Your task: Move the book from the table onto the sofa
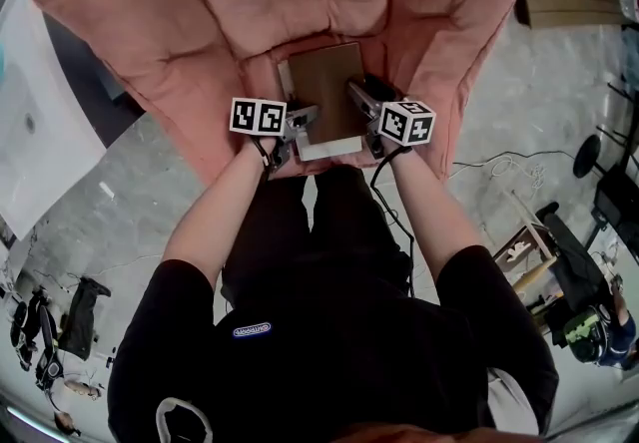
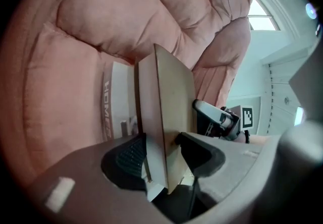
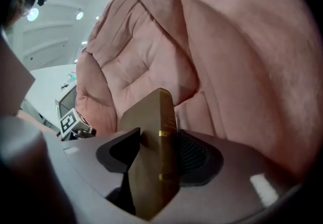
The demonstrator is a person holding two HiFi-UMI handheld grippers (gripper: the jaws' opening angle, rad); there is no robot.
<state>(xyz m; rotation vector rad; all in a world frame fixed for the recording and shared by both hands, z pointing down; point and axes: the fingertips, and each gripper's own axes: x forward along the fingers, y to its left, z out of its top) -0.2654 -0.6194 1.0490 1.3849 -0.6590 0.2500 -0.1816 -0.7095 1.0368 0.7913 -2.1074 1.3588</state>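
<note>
A brown hardcover book point(image 1: 325, 90) hangs flat just above the seat of the pink sofa point(image 1: 180, 42), held from both sides. My left gripper point(image 1: 298, 122) is shut on the book's page edge point(image 2: 157, 132), its pads pressing both covers. My right gripper point(image 1: 361, 100) is shut on the spine side, where the brown spine with gold bands point(image 3: 160, 152) sits between the jaws. In the left gripper view the other gripper's marker cube point(image 2: 247, 116) shows beyond the book. The seat under the book is hidden.
Pink sofa arms point(image 1: 469, 22) rise on both sides of the book and the padded back point(image 2: 151, 11) lies ahead. A white table point(image 1: 25, 122) stands at the left. Cables, a wooden rack point(image 1: 519, 251) and gear lie on the grey floor at the right.
</note>
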